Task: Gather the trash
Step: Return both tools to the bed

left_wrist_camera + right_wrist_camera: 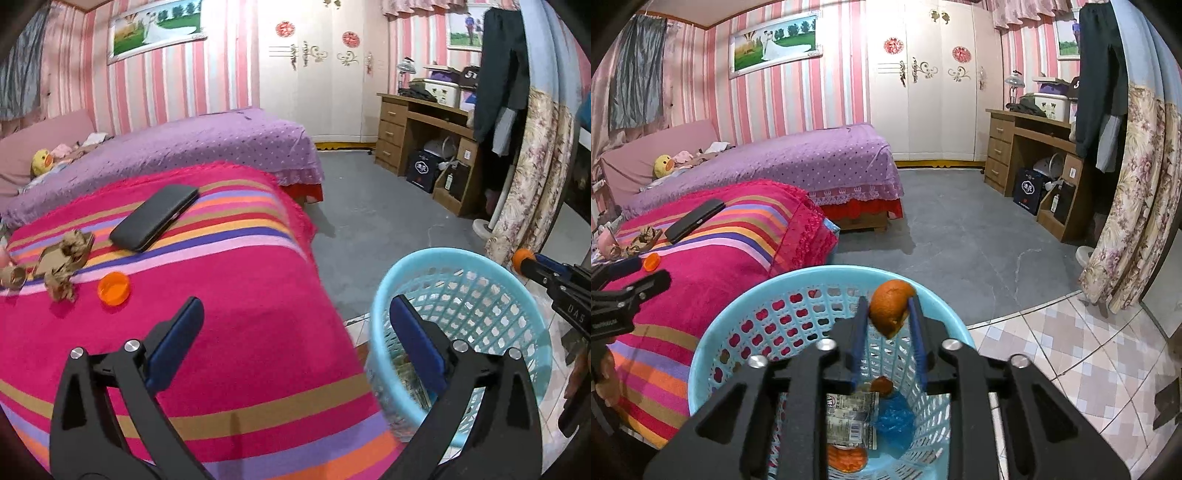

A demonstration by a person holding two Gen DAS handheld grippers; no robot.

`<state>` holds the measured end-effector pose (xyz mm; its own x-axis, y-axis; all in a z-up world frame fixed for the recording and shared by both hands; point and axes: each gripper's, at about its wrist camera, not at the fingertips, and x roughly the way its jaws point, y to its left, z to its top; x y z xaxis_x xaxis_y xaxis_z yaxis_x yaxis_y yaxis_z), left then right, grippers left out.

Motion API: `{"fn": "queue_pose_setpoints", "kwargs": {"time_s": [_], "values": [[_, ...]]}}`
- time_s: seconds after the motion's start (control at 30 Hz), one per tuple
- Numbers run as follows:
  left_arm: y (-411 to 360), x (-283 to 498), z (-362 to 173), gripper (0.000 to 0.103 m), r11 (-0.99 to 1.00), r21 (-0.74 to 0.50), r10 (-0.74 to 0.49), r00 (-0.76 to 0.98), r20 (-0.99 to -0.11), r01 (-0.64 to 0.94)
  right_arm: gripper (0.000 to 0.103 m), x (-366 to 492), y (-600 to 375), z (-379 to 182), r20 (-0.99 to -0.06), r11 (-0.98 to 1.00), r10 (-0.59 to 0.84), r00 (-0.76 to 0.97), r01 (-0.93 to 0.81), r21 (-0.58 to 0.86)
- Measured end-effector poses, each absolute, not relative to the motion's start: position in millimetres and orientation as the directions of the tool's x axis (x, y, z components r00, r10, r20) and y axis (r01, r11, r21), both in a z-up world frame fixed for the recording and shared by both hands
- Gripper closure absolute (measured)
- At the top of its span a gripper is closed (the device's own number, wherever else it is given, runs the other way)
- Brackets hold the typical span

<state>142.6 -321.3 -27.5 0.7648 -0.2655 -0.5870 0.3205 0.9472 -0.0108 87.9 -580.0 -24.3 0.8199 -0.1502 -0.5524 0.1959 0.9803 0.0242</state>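
A piece of orange peel (891,308) sits between the fingers of the right gripper (888,314) above the mouth of a light-blue plastic wastebasket (713,332), which fills the lower centre of the right wrist view. The fingers stand narrow, close on either side of the peel; whether their pads press it cannot be told. At the basket's bottom lie printed wrappers (851,417), a crumpled blue plastic bag (895,421), a second bit of orange peel (882,386) and something orange (847,458) at the lower edge.

In the left wrist view the left gripper (295,328) has its fingers spread wide with nothing between them, one blue pad over the striped pink blanket (240,332) at lower centre, the other over the near rim of the wastebasket (461,258) at lower right. The right gripper's orange-tipped handle (524,260) enters from the right edge.

Still on the blanket, at the left of the frame, are crumpled brown paper scraps (62,266) and, just beside them, an orange bottle cap (114,288). A black phone case (155,218) lies above them, near but apart. Beyond is a purple-covered bed (207,147) with a yellow duck toy (42,162) at the far left. A white wardrobe (317,92) and a wooden desk (417,129) stand across the grey floor (369,206).
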Motion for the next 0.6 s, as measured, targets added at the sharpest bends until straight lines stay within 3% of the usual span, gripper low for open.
{"fn": "queue_pose_setpoints", "kwargs": {"time_s": [0.07, 0.27, 0.6], "values": [[-312.3, 144.6, -25.9, 0.006, 0.949, -0.021, -0.265, 0.764, -0.589, 0.314, 0.038, 88.3, -577.3, -20.0, -0.539, 0.976, -0.171, 0.825, 0.216, 0.021], [-280.2, 147.8, -14.4, 0.006, 0.958, -0.011, -0.241, 0.780, -0.577, 0.288, 0.009, 93.7, -567.0, -5.1, -0.506, 0.963, -0.209, 0.836, 0.267, 0.042], [-202.8, 160.6, -5.9, 0.006, 0.978, 0.054, -0.136, 0.809, -0.572, 0.203, 0.005, 117.8, -526.6, 3.9, -0.492, 0.960, -0.210, 0.845, 0.273, 0.059]]}}
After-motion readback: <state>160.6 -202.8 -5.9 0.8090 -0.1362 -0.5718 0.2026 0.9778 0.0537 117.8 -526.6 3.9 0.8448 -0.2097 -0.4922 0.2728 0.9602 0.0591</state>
